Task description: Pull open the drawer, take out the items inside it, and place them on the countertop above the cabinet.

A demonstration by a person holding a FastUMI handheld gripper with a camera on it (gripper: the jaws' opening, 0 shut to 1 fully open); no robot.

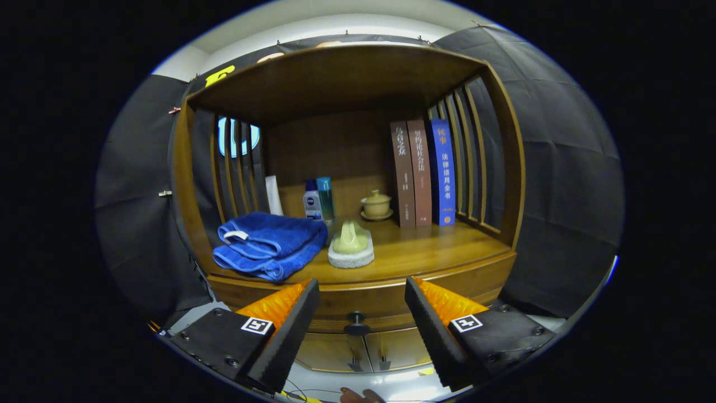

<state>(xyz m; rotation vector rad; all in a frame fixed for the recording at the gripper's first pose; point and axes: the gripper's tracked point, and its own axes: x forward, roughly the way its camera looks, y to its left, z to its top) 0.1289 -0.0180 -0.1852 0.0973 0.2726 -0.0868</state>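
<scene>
Wooden cabinet (358, 168) faced head-on, its drawer (358, 305) shut, long axis running side to side under the countertop (425, 252).

One dark knob (356, 323) on the drawer front points straight at the gripper (362, 313), whose two fingers stand spread apart, empty, the knob between them. On the countertop: one folded blue towel (268, 243), one sponge brush (351, 246), two bottles (319, 198), one lidded teacup (376, 205), three upright books (422, 173).
</scene>
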